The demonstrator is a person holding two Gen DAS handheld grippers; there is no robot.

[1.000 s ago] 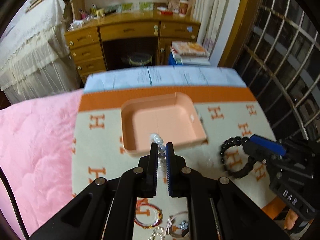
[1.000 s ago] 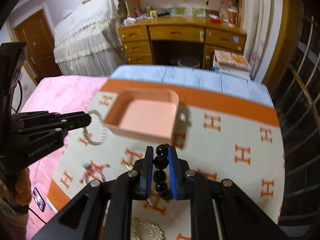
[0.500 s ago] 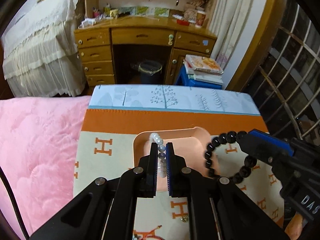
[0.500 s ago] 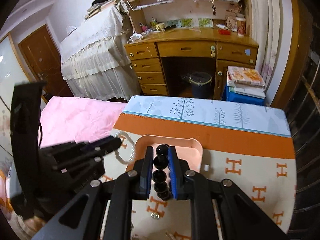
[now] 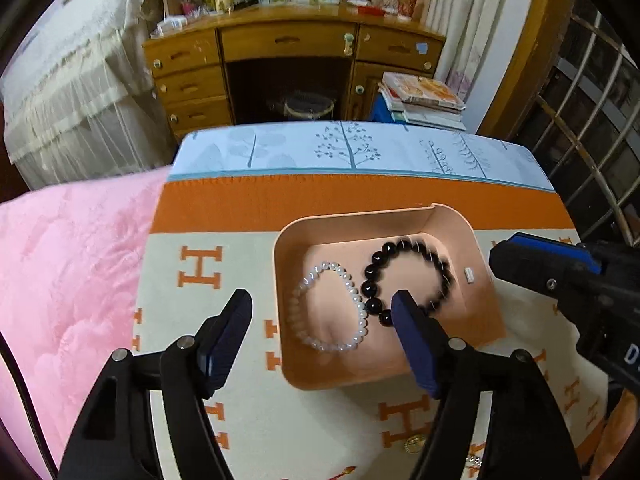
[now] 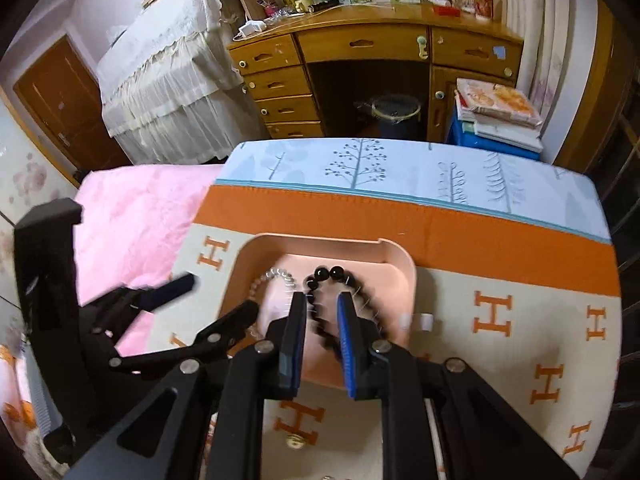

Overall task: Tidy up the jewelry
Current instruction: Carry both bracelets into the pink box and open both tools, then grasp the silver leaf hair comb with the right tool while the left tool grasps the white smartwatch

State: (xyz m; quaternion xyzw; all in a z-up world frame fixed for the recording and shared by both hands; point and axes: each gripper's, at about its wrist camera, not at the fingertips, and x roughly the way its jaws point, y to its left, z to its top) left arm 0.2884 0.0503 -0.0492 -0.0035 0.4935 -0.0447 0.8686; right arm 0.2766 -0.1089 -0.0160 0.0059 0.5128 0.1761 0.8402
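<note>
A peach tray (image 5: 460, 224) (image 6: 404, 264) sits on the orange-and-cream H-pattern cloth. A white pearl bracelet (image 5: 308, 340) (image 6: 276, 273) and a black bead bracelet (image 5: 370, 276) (image 6: 326, 273) lie side by side in the tray. My left gripper (image 5: 324, 304) is wide open and empty above the tray's near left part. My right gripper (image 6: 322, 308) is open, jaws a little apart over the black bracelet, not holding it. Each gripper shows in the other's view: the right one (image 5: 560, 276) at the tray's right, the left one (image 6: 168, 292) at its left.
A small gold piece (image 5: 414, 445) (image 6: 295, 442) lies on the cloth in front of the tray. A pink quilt (image 5: 72, 264) covers the bed to the left. A wooden desk (image 5: 296, 48), a bin and stacked books stand beyond. A window grille is on the right.
Both grippers moved over the tray and opened. The pearl bracelet dropped from the left gripper and the black bracelet from the right; both now lie in the tray.
</note>
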